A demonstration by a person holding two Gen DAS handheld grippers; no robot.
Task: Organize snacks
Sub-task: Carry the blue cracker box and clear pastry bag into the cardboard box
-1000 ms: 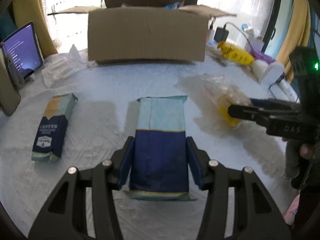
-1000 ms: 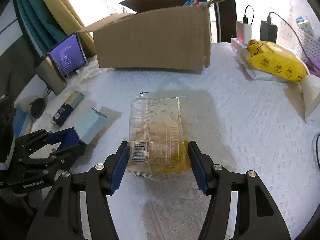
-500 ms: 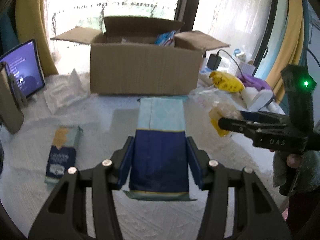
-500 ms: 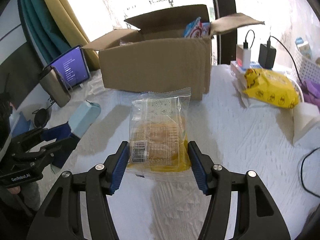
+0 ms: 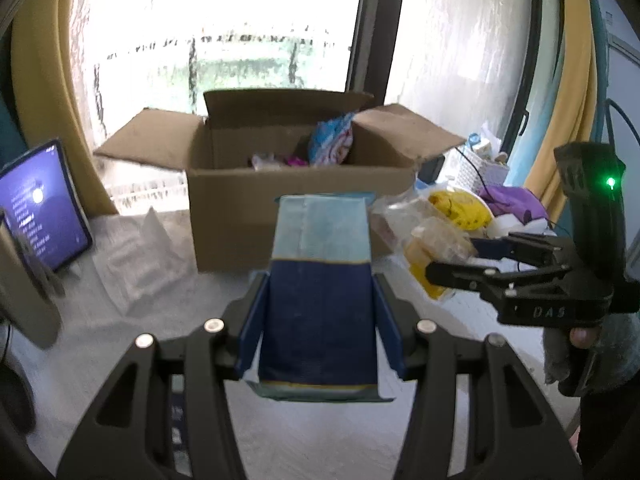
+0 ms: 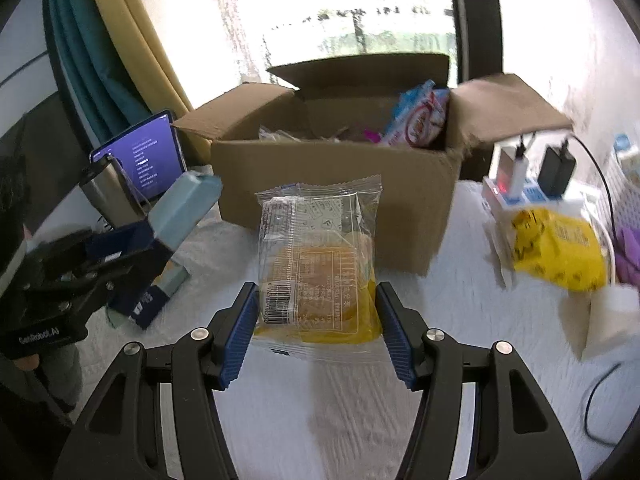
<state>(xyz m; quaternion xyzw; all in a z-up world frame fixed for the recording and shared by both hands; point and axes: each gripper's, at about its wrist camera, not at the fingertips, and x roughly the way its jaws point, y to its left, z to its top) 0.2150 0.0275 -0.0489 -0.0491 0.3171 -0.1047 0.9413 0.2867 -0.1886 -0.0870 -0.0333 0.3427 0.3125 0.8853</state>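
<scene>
The left hand-held gripper [image 5: 320, 332] clamps a tall blue-and-teal paper snack pouch [image 5: 320, 280]; the right hand-held gripper [image 6: 316, 332] clamps a clear plastic-wrapped yellow cake packet [image 6: 318, 264], both below the open brown cardboard box [image 6: 336, 196] at frame centre.

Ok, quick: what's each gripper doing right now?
Left gripper: shut on the blue snack box.
Right gripper: shut on the clear cake packet.

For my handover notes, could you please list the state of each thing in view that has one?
Cardboard box: open, flaps out, snacks inside.
Blue snack box: off the table, clamped in left gripper.
Clear pastry packet: sealed, off the table, clamped in right gripper.
Tablet: propped upright, screen lit.
</scene>
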